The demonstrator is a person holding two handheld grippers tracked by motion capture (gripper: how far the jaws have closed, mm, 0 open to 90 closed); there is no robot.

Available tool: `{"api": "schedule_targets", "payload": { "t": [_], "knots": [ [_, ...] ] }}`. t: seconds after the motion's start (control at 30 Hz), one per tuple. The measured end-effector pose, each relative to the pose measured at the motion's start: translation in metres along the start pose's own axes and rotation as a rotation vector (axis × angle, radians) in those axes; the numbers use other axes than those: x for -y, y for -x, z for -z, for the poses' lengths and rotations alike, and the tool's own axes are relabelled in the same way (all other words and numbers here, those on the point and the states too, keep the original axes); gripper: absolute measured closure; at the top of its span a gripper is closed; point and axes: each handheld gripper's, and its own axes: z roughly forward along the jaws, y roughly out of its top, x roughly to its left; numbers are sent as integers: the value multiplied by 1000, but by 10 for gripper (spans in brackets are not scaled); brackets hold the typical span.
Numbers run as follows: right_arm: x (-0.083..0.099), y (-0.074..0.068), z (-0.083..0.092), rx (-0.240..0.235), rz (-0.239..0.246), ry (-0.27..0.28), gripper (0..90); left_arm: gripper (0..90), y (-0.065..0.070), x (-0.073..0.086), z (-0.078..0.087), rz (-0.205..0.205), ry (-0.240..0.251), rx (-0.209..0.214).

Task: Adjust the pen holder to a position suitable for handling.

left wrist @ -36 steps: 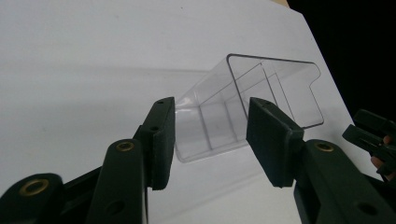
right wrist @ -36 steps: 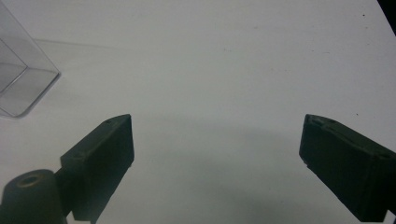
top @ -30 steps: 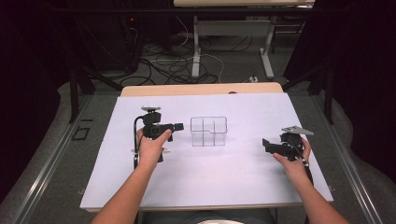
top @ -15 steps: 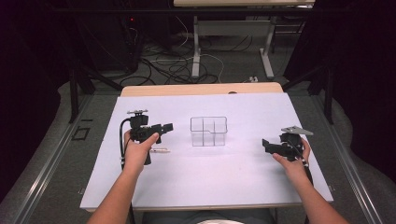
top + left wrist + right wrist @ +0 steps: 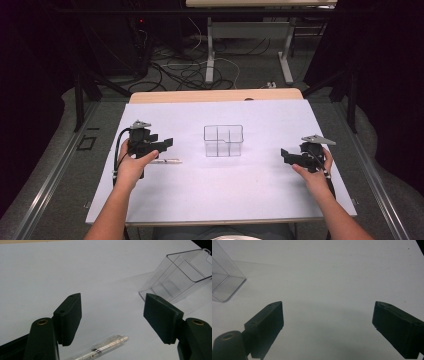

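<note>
Since the pen [image 5: 100,348] lies flat on the tabletop [image 5: 250,195], left of the clear box [image 5: 223,140], we see the left gripper [image 5: 112,317] above it, fingers just widening, nothing gripped. The right gripper [image 5: 327,327] waits wide open, empty.

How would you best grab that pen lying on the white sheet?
Take the pen around the middle of its barrel, coming down from above with the jaws straddling it crosswise. It lies flat and is long and thin, so its ends offer little to pinch. The left gripper, jaws open and just widened, is nearest; nothing is between them.
</note>
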Motion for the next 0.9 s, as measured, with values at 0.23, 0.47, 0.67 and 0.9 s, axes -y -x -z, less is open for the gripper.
{"api": "schedule_targets", "payload": {
  "t": [0.23, 0.47, 0.67, 0.9],
  "knots": [
    [0, 1, 0, -1, 3, 0, 103, 271, -10, 2, 2, 28, 21, 54],
    [0, 1, 0, -6, 1, -2, 106, 192, -14, 2, 4, 43, 25, 58],
    [0, 1, 0, -7, 2, -3, 108, 170, -16, 3, 5, -1, 10, 32],
    [0, 0, 0, -10, 1, -6, 109, 186, -17, 4, 6, -123, -38, -36]
  ]
}}
